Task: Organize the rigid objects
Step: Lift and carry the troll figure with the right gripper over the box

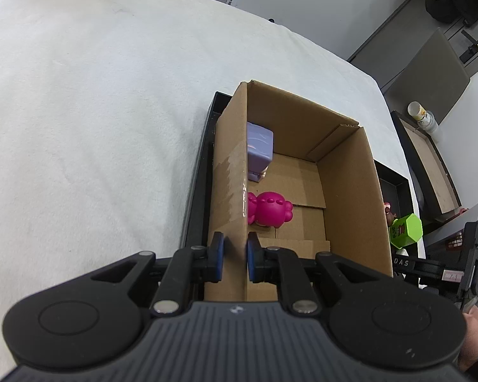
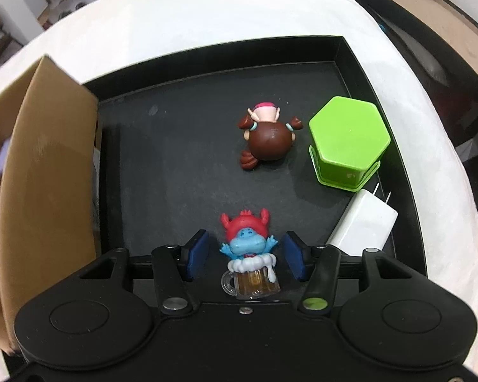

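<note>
My left gripper (image 1: 234,253) is shut on the near left wall of the cardboard box (image 1: 231,191), one pad on each side. Inside the box lie a magenta figurine (image 1: 269,208) and a purple block toy (image 1: 259,149). My right gripper (image 2: 245,256) is open and straddles a blue-and-red creature figurine in a beer mug (image 2: 248,254) on the black tray (image 2: 181,165), without touching it. Beyond it on the tray are a brown-haired doll (image 2: 267,140), a green hexagonal container (image 2: 349,140) and a white charger plug (image 2: 363,219).
The box (image 2: 44,172) stands in the tray's left part. The tray rests on a white cloth-covered table (image 1: 79,111). The green container (image 1: 406,230) and the right gripper show at the left wrist view's right edge. Room clutter lies beyond the table.
</note>
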{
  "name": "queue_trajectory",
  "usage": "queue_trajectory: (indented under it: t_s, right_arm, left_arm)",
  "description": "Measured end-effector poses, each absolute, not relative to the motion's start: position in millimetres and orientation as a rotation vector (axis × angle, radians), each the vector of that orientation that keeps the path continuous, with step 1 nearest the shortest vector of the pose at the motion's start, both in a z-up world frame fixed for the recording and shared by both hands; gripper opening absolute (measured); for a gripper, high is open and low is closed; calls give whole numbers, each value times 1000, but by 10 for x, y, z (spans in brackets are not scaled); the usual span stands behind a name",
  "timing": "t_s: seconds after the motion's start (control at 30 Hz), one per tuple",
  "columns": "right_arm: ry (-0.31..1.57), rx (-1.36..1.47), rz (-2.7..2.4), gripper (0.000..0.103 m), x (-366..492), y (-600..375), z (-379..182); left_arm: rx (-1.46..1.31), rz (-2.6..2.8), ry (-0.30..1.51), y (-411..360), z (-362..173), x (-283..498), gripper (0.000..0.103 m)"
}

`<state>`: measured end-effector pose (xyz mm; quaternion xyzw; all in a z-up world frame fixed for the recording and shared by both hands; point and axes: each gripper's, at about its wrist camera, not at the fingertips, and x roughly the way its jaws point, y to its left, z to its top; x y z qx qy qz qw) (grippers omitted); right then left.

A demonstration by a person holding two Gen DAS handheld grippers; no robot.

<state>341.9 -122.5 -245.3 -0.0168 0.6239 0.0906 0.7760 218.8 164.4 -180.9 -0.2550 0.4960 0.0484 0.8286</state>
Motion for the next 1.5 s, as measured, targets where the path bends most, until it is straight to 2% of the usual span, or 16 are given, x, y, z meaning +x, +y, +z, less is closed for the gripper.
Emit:
queue_trajectory:
  t_s: [0.23, 0.33, 0.37, 0.67, 1.5]
  right_arm:
    - [1348, -139, 247, 53, 3351, -1124, -2458]
    - [1344, -161, 271, 45, 3359, -1119, -2449]
    - [1340, -168, 278, 38, 3357, -1116, -2444]
    - [1321, -148, 275, 38, 3342, -1197, -2262]
    - [1113, -24, 412, 38, 3388, -1028, -1308]
  left_arm:
    - [-542, 103, 1053, 1644, -1809, 2189, 13]
    - [-541, 105, 1053, 1645, -1808, 2190, 13]
    - [-540, 106, 1053, 1643, -1805, 2189, 13]
    - [-537, 110, 1052, 1635, -1793, 2184, 13]
    - [-519, 100, 1040, 1608, -1773, 2160, 13]
